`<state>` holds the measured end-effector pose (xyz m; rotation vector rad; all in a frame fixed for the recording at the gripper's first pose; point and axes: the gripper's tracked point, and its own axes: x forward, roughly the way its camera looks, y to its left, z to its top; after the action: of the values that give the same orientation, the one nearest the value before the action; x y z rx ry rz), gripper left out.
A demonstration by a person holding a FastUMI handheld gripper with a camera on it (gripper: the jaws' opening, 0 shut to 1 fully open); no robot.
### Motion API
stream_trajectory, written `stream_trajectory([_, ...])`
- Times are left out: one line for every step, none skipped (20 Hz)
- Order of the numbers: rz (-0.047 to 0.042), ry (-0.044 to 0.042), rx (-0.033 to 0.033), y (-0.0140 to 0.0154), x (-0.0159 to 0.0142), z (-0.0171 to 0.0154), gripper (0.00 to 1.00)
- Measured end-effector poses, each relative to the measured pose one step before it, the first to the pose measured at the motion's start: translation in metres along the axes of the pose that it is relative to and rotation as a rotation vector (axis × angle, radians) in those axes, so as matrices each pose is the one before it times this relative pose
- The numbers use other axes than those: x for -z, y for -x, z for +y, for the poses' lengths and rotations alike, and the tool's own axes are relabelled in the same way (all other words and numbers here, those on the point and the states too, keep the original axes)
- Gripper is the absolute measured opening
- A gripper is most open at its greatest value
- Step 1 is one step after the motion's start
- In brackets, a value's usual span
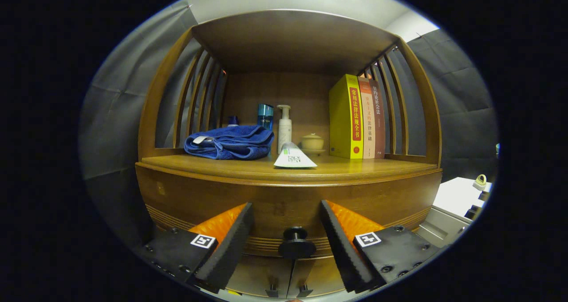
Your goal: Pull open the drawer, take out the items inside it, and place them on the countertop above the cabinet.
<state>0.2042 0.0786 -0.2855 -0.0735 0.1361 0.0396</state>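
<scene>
A wooden cabinet stands before me with its drawer front [288,202] closed. The drawer's round black knob [296,243] sits between my two fingers, slightly ahead of their tips. My gripper [286,213] is open, its fingers spread to either side of the knob without touching it. Above the drawer runs the wooden countertop [364,168]. On it lie a folded blue towel [230,143] and a white tube [293,156] with its flat end towards me. What the drawer holds is hidden.
At the back of the countertop stand a blue bottle [265,115], a white pump bottle [284,129], a small lidded jar [312,142] and three upright books [357,117]. Slatted wooden sides and a roof enclose the shelf. Two small cabinet doors [288,277] lie under the drawer. A white table [459,195] stands to the right.
</scene>
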Motion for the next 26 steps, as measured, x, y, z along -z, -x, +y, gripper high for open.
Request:
stream_trajectory([0.00066, 0.01146, 0.00004, -0.00044, 0.00062, -0.00079, 0.98])
stream_trajectory([0.00045, -0.00525, -0.00436, 0.00263, -0.00007, -0.00030, 0.98])
stream_trajectory([-0.01419, -0.01649, -0.01247, 0.00368, -0.00631, 0.00227, 0.98])
stream_trajectory([-0.02118, -0.00476, 0.00298, 0.00697, -0.01164, -0.00193, 0.98])
stream_trajectory([-0.02390, 0.00728, 0.00841, 0.00872, -0.01466, -0.00674, 0.98])
stream_trajectory([-0.02384, 0.01154, 0.00001, 0.01039, -0.01555, -0.00432, 0.97])
stream_trajectory([-0.01691, 0.00800, -0.00419, 0.00910, -0.01517, -0.00188, 0.97])
stream_trajectory([-0.00695, 0.00258, -0.00683, 0.01075, -0.01389, -0.00327, 0.97])
stream_trajectory([0.00039, -0.00710, -0.00220, 0.01039, -0.01089, -0.00578, 0.97])
stream_trajectory([0.00559, -0.02086, 0.00042, 0.01210, -0.00987, -0.00608, 0.97])
stream_trajectory([0.00940, -0.02616, -0.00479, 0.01191, -0.00822, -0.00470, 0.97])
stream_trajectory([0.00274, -0.02549, -0.01174, 0.01278, -0.00906, -0.00400, 0.97])
stream_trajectory([-0.00495, -0.02220, -0.00675, 0.01218, -0.00900, -0.00535, 0.97])
stream_trajectory([-0.01147, -0.01196, -0.00397, 0.01315, -0.01044, -0.00619, 0.97])
stream_trajectory([-0.01043, -0.00180, 0.00004, 0.00936, -0.01084, -0.00670, 0.97])
stream_trajectory([-0.00672, -0.00076, 0.00454, 0.01169, -0.00966, -0.00676, 0.97])
stream_trajectory([-0.00770, -0.00454, -0.00053, 0.01139, -0.00996, -0.00426, 0.97])
stream_trajectory([-0.01602, -0.01106, -0.00162, 0.01019, -0.01156, -0.00339, 0.97])
stream_trajectory([-0.01188, -0.00701, -0.00394, 0.00706, -0.00988, -0.00157, 0.98])
stream_trajectory([-0.00590, -0.00373, -0.00459, 0.01109, -0.00849, -0.00151, 0.98])
stream_trajectory([-0.00320, -0.00453, -0.00604, 0.01006, -0.00744, -0.00136, 0.98])
stream_trajectory([0.00078, -0.00688, -0.00842, 0.01197, -0.00440, -0.00011, 0.98])
stream_trajectory([0.00450, -0.00763, -0.00553, 0.01228, -0.00221, -0.00023, 0.98])
stream_trajectory([0.00447, -0.00631, -0.00289, 0.01320, -0.00040, -0.00090, 0.98])
stream_trajectory([0.00531, -0.00154, -0.00778, 0.01208, -0.00031, -0.00096, 0.98])
stream_trajectory([0.00708, 0.00495, -0.00977, 0.01262, 0.00014, 0.00056, 0.98])
